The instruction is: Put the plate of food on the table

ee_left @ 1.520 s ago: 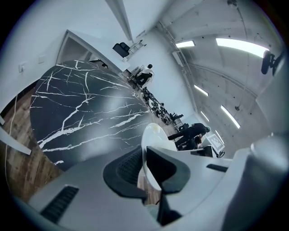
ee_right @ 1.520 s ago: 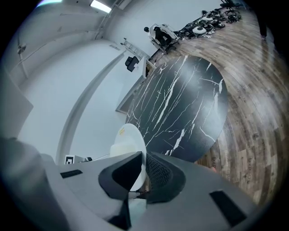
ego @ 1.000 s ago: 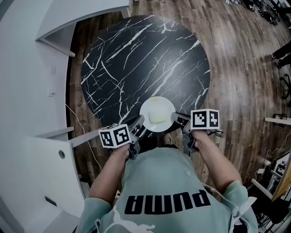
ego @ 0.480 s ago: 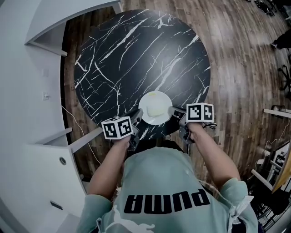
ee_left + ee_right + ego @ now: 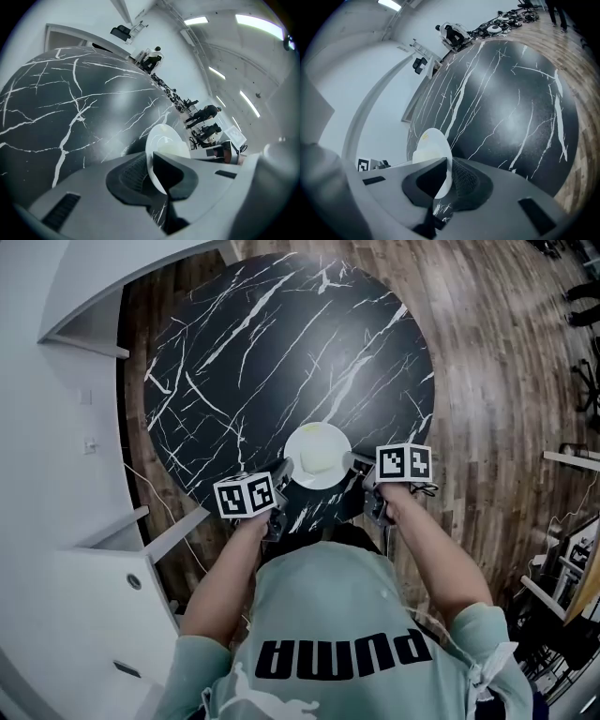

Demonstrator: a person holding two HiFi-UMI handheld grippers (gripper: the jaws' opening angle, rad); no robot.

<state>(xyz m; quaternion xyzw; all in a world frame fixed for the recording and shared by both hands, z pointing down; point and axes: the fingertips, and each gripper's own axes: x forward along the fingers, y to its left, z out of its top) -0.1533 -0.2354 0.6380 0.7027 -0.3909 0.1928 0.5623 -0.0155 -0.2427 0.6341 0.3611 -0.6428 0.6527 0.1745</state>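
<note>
Now the white plate (image 5: pixel 317 455) is farther in over the black marble table (image 5: pixel 281 343) than a second ago, when it hung close to the near rim. Both tools have gone forward with it and their hold looks unchanged. The left gripper (image 5: pixel 284 472) pinches the plate's left rim, and in its own view the thin white edge (image 5: pixel 164 140) stands between ribbed pads closed onto it (image 5: pixel 152 171). The right gripper (image 5: pixel 354 463) bites the opposite rim, with the plate edge (image 5: pixel 432 152) wedged between its narrow jaws (image 5: pixel 449 180). The food (image 5: pixel 320 459) is only a pale yellowish patch from above and a soft mound (image 5: pixel 172 150) from the side, so I cannot tell what it is. Whether the plate's base touches the tabletop or hovers just above it cannot be made out either. The marker cubes cover most of each tool from above, and the person's green shirt (image 5: pixel 347 634) hides the table's nearest edge.
</note>
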